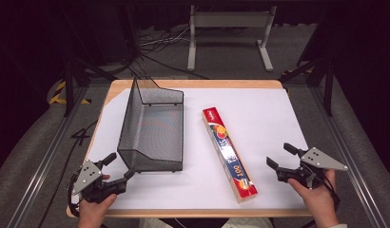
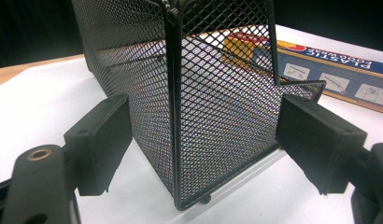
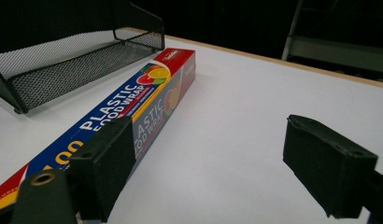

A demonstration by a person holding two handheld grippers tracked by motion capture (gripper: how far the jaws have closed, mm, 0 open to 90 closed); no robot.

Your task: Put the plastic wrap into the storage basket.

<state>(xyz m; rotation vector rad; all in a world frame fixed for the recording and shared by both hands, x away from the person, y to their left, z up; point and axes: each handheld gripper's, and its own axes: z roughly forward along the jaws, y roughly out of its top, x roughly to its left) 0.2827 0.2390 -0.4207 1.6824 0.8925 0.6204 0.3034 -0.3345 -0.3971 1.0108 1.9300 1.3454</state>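
Note:
A black wire-mesh basket (image 1: 150, 128) stands left of centre on the white-covered table (image 1: 264, 109). Right of it lies a long plastic wrap box (image 1: 229, 153), angled slightly. My left gripper (image 1: 119, 166) is open at the basket's near left corner. In the left gripper view that basket corner (image 2: 175, 116) rises between the wide-spread jaws of the left gripper (image 2: 206, 140) without touching them, and the box (image 2: 329, 70) lies behind. My right gripper (image 1: 279, 155) is open, right of the box's near end. In the right gripper view, the right gripper (image 3: 217, 163) has the box (image 3: 133, 107) beside its left jaw and the basket (image 3: 63, 65) beyond.
The wooden table edge (image 1: 193, 83) shows around the white sheet. Metal frame rails (image 1: 45, 156) run along both sides. On the floor behind the table are a grey metal stand (image 1: 229, 21) and loose cables (image 1: 155, 42).

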